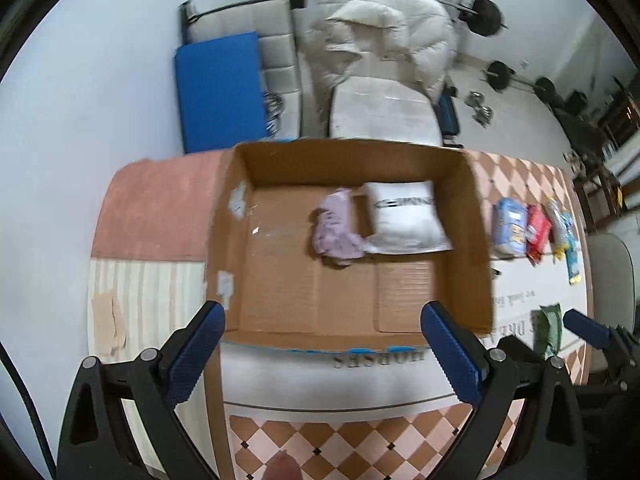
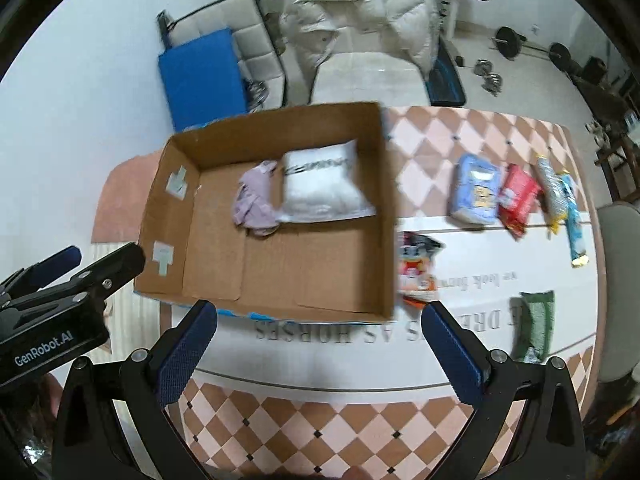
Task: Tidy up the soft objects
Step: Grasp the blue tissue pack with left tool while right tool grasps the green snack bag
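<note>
Two soft things lie in the cardboard box (image 2: 280, 264): a white pillow pack (image 2: 320, 188) and lilac cloth (image 2: 256, 200) at its 9 o'clock. Both grippers (image 1: 322, 320) (image 2: 320, 316) gape, released (nothing held); the packets (image 2: 476, 190) at 3 o'clock on the table (image 2: 460, 148) remain.

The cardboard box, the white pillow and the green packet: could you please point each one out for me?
cardboard box (image 2: 216, 272): right wrist view, bare floor panel.
white pillow (image 2: 320, 196): right wrist view, middle of its face.
green packet (image 2: 538, 320): right wrist view, centre of the wrapper.
</note>
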`<state>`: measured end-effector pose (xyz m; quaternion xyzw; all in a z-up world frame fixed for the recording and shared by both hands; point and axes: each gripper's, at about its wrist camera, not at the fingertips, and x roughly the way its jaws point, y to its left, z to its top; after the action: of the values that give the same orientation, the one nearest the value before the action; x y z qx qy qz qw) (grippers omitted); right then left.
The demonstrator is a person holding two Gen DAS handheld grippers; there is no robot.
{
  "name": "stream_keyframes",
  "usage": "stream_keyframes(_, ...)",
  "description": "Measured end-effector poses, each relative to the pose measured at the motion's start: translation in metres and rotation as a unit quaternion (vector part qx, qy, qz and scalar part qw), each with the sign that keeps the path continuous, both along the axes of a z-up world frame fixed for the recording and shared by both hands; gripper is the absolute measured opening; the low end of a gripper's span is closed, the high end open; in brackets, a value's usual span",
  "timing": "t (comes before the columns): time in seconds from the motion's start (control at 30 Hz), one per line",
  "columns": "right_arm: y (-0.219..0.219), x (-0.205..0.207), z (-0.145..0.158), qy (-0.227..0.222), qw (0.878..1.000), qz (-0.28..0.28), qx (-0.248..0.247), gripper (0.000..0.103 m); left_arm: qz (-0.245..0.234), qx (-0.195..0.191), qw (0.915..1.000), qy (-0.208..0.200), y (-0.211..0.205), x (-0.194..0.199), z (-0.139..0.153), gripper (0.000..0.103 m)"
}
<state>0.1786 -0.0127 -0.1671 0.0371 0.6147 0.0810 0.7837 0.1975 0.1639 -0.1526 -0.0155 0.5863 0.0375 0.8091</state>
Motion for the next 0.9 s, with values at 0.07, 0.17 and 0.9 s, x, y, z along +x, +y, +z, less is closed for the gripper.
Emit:
stream_keyframes(0.07, -0.034, 0.000, 0.004, 0.001, 1.000, -0.025, 0.000, 0.103, -0.021, 0.015, 0.9996, -0.005, -0.027, 0.007, 0.006, 0.100)
stream_keyframes(0.17, -0.096, 0.002, -0.002, 0.014, 0.997, -0.074, -0.014, 0.103, -0.065, 0.016, 0.9978, 0.002, -0.079, 0.025, 0.007, 0.100)
stream_keyframes(0.9, -0.327, -0.008, -0.212, 0.212, 0.952, -0.222, 0.005, 0.102, -0.229, 0.079, 0.9347, 0.260, -0.337, 0.198, -0.246, 0.100)
